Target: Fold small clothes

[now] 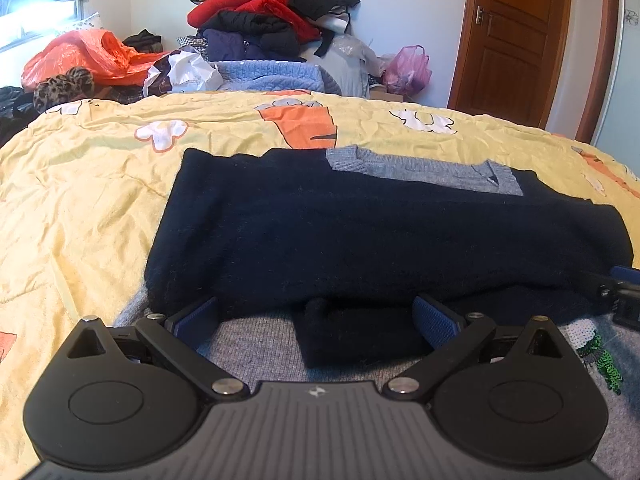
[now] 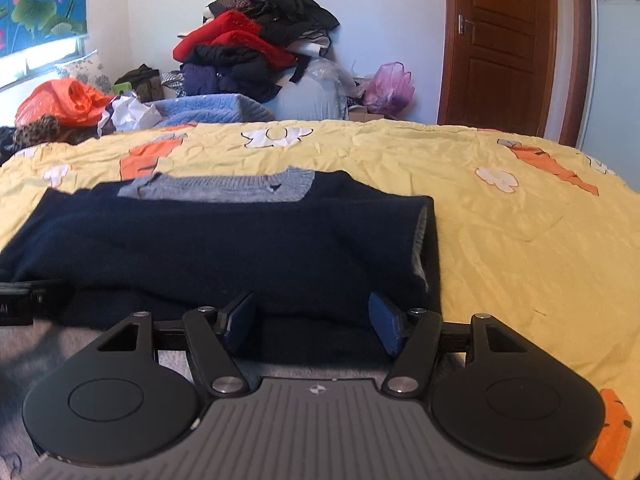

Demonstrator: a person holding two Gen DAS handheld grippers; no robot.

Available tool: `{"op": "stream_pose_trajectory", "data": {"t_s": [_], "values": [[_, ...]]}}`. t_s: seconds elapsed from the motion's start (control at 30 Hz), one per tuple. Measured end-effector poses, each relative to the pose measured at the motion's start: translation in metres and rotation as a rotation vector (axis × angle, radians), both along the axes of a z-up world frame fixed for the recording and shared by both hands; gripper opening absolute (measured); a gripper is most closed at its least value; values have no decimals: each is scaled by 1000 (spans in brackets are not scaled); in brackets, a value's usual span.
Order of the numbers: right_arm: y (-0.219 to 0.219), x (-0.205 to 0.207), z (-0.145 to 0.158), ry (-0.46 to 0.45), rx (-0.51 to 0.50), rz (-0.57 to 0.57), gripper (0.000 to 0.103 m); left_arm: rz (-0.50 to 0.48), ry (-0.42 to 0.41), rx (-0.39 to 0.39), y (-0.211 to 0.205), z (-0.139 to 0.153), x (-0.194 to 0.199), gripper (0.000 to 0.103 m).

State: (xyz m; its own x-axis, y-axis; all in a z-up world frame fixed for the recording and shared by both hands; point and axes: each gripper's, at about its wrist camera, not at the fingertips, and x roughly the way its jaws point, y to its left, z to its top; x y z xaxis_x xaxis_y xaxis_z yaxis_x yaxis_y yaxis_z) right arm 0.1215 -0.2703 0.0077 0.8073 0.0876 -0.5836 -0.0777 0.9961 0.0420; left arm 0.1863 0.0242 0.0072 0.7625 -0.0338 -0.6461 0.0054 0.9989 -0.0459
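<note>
A small sweater with a grey body and dark navy sleeves lies on the yellow bed cover. The navy sleeves are folded across it, and the grey collar shows at the far side. My left gripper is open at the sweater's near edge, its blue pads either side of a navy cuff. My right gripper is open at the near right edge of the sweater, pads astride the navy fabric. The right gripper's tip shows in the left wrist view.
A tall heap of red, black and blue clothes stands beyond the bed against the wall. An orange plastic bag lies at the far left, a pink bag near the brown door. The cover has orange carrot prints.
</note>
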Motion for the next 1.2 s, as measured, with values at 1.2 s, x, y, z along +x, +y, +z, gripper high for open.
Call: {"op": "stream_pose_trajectory", "data": {"t_s": [1.2], "values": [[7,-46,0,40,-5,-89,95,-71,22,46,-1,1,-59,103]]}}
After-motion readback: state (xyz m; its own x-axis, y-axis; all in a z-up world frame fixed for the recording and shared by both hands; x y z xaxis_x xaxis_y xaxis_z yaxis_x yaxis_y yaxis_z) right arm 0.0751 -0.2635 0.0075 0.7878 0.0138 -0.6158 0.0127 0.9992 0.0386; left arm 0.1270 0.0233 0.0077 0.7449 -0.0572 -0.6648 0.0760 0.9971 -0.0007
